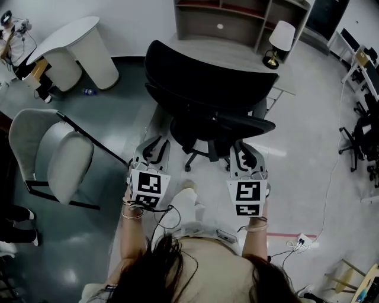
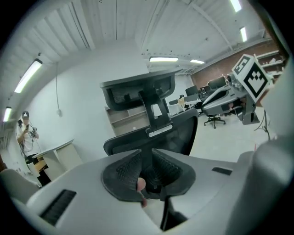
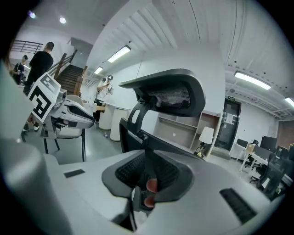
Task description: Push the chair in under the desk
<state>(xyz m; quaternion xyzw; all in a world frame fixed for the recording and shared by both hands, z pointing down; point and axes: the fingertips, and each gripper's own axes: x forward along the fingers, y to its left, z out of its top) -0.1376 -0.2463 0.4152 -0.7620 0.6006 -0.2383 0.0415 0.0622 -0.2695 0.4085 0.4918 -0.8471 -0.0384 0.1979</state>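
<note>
A black office chair [image 1: 213, 89] with a headrest stands in front of me, facing the light wooden desk [image 1: 237, 50]. Its backrest is nearest to me. My left gripper [image 1: 153, 148] is at the backrest's left side and my right gripper [image 1: 241, 151] at its right side. In the left gripper view the left gripper [image 2: 146, 172] has its ribbed pads nearly together on a dark edge of the chair [image 2: 151, 133]. The right gripper view shows the right gripper [image 3: 148, 172] gripping a dark edge of the chair [image 3: 170, 96] in the same way.
A table lamp [image 1: 279, 41] stands on the desk's right end, with a shelf unit [image 1: 243, 18] behind it. At the left are a grey padded chair [image 1: 59, 154] and a white rounded table [image 1: 77, 47]. Office chairs [image 1: 361, 142] stand at the right. A power strip [image 1: 302, 241] and cables lie on the floor.
</note>
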